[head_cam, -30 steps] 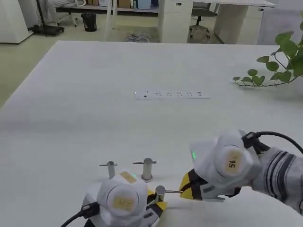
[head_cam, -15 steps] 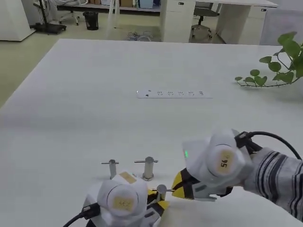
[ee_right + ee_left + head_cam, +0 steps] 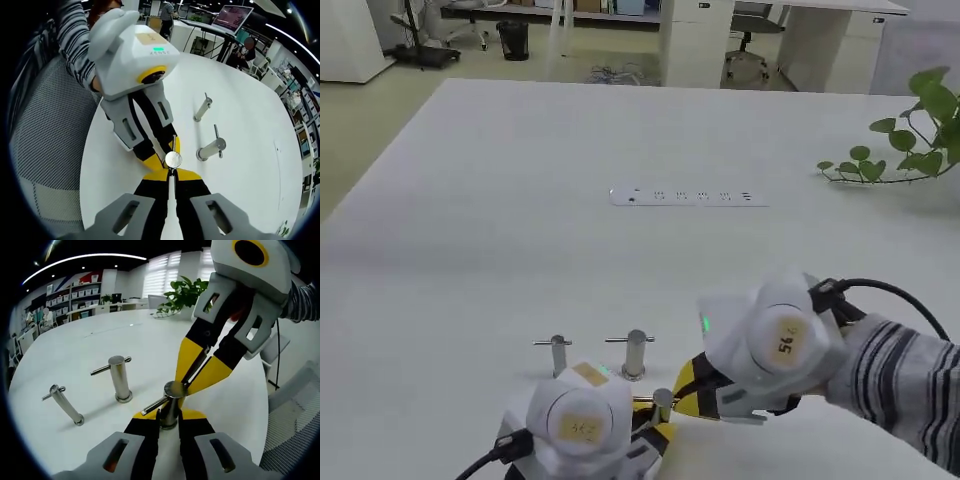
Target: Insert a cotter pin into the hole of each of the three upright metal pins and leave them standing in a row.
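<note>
The white table [image 3: 520, 200] carries all the work. The task items sit at the tips of both grippers, and the rest of the surface lies well beyond them.

Left gripper [image 3: 169, 421] – jaws closed on the lower shaft of the near pin [image 3: 171, 405], holding it upright on the table. I read this as the steadying grip.

Right gripper [image 3: 188, 385] – jaws drawn almost together just beside the head of the near pin, on the side away from the left gripper's body. I judge them clamped on the head end of the cotter pin [image 3: 154, 406], though the grip point itself is hidden between the yellow tips.

Middle pin [image 3: 119, 380] and far pin [image 3: 65, 405] stand beyond the left gripper's tips, off to its left. Each has a fitted cotter [image 3: 106, 368] crossing its head.

Governing relation:
1. The near pin's long axis is vertical.
2. The cotter pin's long axis is roughly level and in line with the right gripper's jaws. It passes through the pin head, and its tip stands out on the far side.
3. The right gripper is nearer the cotter pin, so any further seating push would be along that jaw line. The left gripper resists tipping.

In my judgement, the third insertion is nearly complete.
</note>
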